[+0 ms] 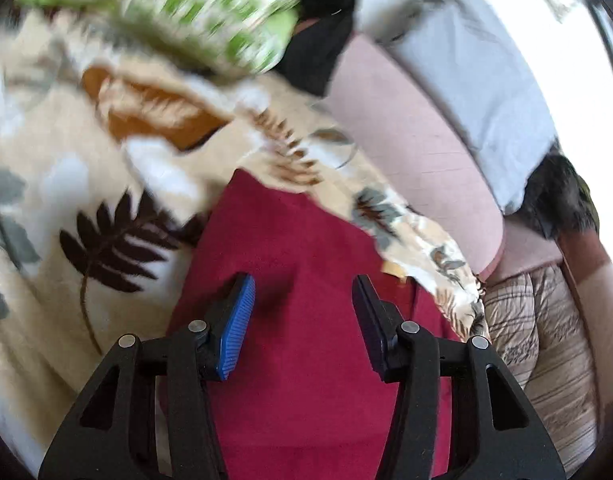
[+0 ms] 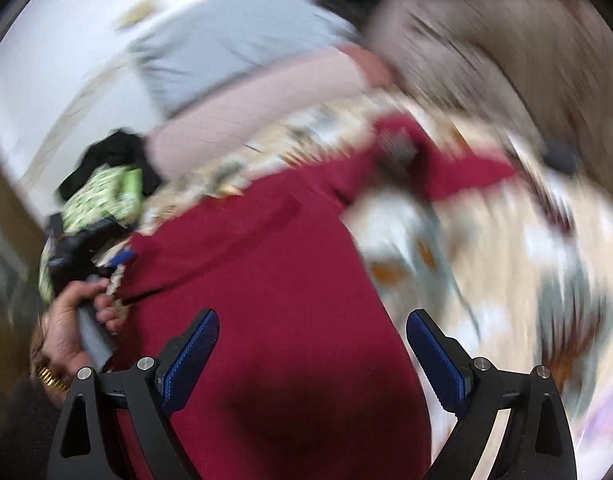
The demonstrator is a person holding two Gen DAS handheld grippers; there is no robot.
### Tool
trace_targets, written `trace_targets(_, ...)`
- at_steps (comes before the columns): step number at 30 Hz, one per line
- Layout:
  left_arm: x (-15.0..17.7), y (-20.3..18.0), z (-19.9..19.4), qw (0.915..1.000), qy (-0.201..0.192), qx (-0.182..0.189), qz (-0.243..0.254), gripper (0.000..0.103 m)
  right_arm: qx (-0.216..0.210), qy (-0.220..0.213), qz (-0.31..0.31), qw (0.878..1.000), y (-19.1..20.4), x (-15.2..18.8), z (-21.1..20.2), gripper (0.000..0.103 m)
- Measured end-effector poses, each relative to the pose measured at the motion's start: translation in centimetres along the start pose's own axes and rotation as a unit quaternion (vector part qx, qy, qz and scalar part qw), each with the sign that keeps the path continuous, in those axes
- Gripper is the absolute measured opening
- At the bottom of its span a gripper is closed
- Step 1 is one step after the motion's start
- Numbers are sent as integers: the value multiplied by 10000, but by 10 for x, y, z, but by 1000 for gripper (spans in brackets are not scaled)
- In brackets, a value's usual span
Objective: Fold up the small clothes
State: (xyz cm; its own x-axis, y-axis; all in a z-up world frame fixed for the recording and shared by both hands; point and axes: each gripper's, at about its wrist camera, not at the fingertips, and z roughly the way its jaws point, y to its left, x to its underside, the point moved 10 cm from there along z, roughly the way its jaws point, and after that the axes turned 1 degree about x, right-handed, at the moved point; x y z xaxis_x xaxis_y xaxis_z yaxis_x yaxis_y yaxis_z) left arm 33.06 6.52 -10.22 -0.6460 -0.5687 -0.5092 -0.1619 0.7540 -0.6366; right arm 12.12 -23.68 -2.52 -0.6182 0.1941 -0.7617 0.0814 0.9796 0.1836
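Observation:
A dark red garment (image 1: pixel 306 280) lies spread on a cream blanket with a leaf print (image 1: pixel 86 200). My left gripper (image 1: pixel 302 288) is open just above the red cloth, holding nothing. In the right wrist view the same red garment (image 2: pixel 274 272) fills the middle, with a sleeve (image 2: pixel 458 168) reaching to the far right. My right gripper (image 2: pixel 312 324) is open above it and empty. The left gripper (image 2: pixel 106 260), held in a hand (image 2: pixel 66 328), shows at the garment's left edge. The right view is blurred.
A green and white patterned garment (image 1: pixel 178 8) and a black one (image 1: pixel 322 40) lie at the far side of the blanket. A pink sheet (image 1: pixel 418 152), a pale grey pillow (image 1: pixel 486 92) and a striped quilt (image 1: pixel 546 352) lie to the right.

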Motion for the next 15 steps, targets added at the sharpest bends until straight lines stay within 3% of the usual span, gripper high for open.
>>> trace_targets(2,2,7,15,9996,155,68,-236,49,-259,-36,-1108,9935,35,-27,28,95)
trace_targets(4,1,9,22,9995,169,-12,-248,50,-289,-15,-1594,9868,51,-47,75,95)
trace_targets(6,0,12,24,9997,167,-89,-139,51,-436,91,-1564,9867,57,-58,118,95)
trace_targets(9,2,12,24,9997,138,-71,-189,51,-639,984,-1454,9824,73,-46,198,93)
trace_targets(11,5,13,24,9997,200,-73,-142,51,-226,1456,-1524,9773,60,-28,243,91)
trace_targets(15,3,12,21,9995,166,-111,-235,51,-111,1582,-1636,9737,64,-27,239,93)
